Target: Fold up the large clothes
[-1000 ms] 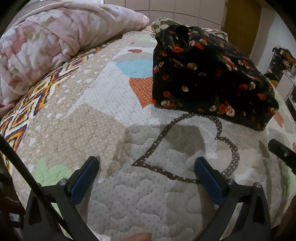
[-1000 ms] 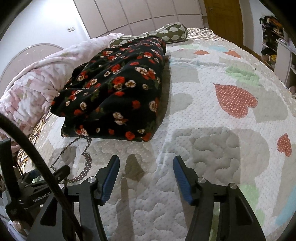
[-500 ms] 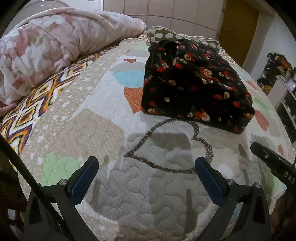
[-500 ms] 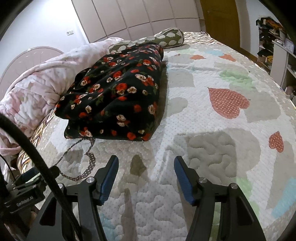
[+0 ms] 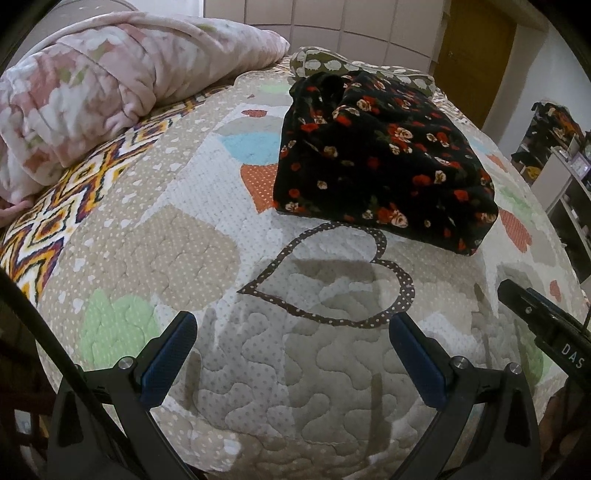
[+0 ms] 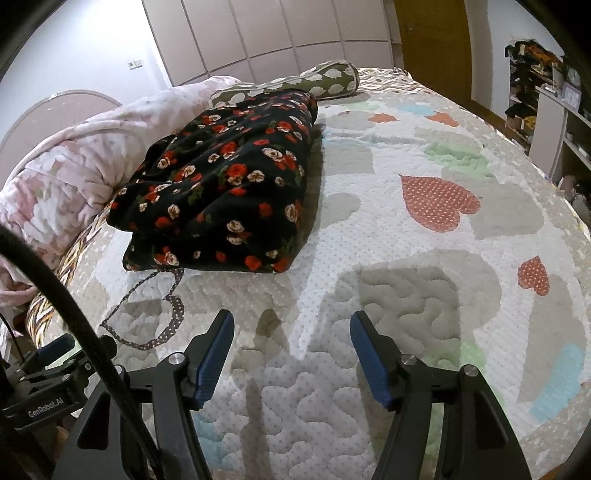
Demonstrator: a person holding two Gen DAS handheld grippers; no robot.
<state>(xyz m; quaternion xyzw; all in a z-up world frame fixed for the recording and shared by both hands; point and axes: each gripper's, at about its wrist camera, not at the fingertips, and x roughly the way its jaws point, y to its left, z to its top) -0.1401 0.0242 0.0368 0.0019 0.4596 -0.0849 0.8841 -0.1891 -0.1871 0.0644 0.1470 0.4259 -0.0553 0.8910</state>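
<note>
A black garment with red and cream flowers (image 5: 384, 162) lies folded into a thick rectangular bundle on the quilted bed; it also shows in the right wrist view (image 6: 229, 188). My left gripper (image 5: 291, 332) is open and empty, held above the quilt well short of the garment's near edge. My right gripper (image 6: 291, 332) is open and empty, above the quilt to the right of the garment's near corner. The right gripper's body (image 5: 543, 321) shows at the right edge of the left wrist view, and the left gripper's body (image 6: 48, 376) at the lower left of the right wrist view.
The quilt (image 5: 207, 258) has heart patches and a brown dotted heart outline (image 5: 332, 280). A rolled pink floral blanket (image 5: 110, 85) lies at the left. An olive bolster pillow (image 6: 314, 79) lies behind the garment. Shelves (image 6: 554, 110) and a wooden door (image 6: 432, 33) stand at the right.
Both grippers have drawn back from the folded garment toward the near edge of the bed, staying open. The garment has not moved.
</note>
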